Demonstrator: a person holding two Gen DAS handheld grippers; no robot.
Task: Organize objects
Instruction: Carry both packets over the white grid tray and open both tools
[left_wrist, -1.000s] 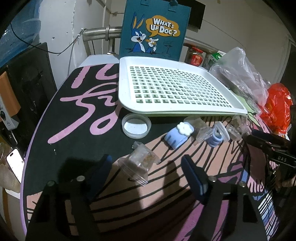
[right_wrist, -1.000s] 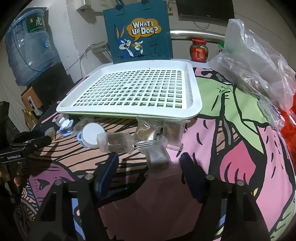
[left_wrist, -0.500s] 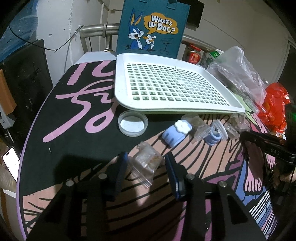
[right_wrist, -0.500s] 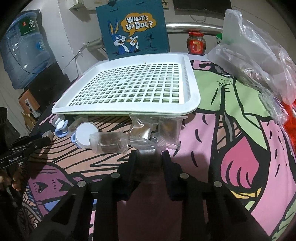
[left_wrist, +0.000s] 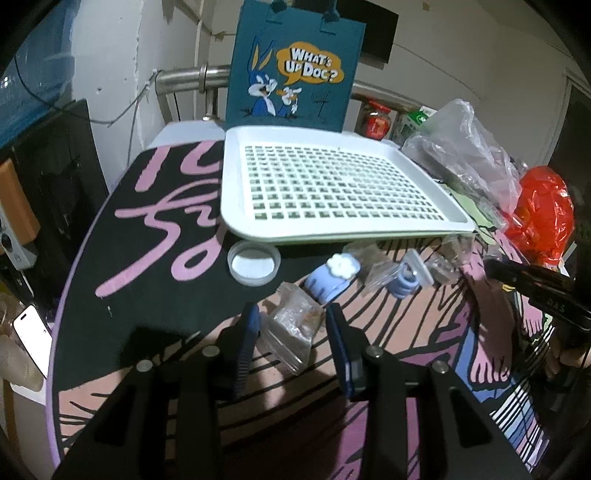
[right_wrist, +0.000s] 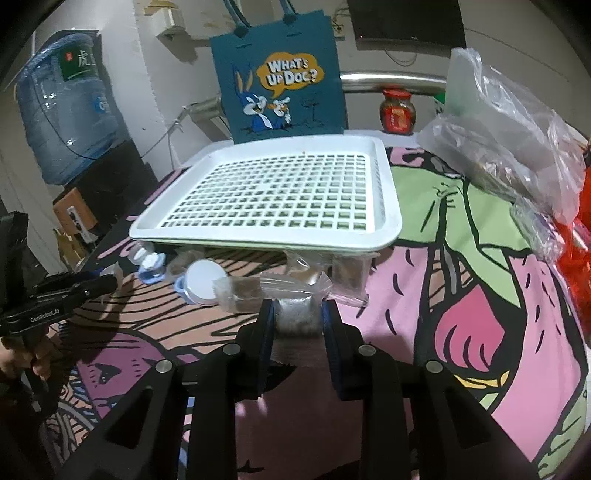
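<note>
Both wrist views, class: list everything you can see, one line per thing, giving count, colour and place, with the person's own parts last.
Tray: one, white, perforated, mid-table, nothing in it.
Tote bag: one, teal, cartoon rabbit print, upright behind the tray.
Lid: one, clear, on the mat before the tray's left corner.
Blue holders: two, pale blue and white, before the tray.
Snack packets: several, clear with brown contents, along the tray's front edge; exact count unclear.
Plastic bag: one, clear, right of the tray.
Red bag: one, far right.
Jar: one, red label, back ledge.
Water bottle: one, blue, back left.
Phone: one, left of the table.
Left tongs: closing around one packet.
Right tongs: shut on one packet.
</note>
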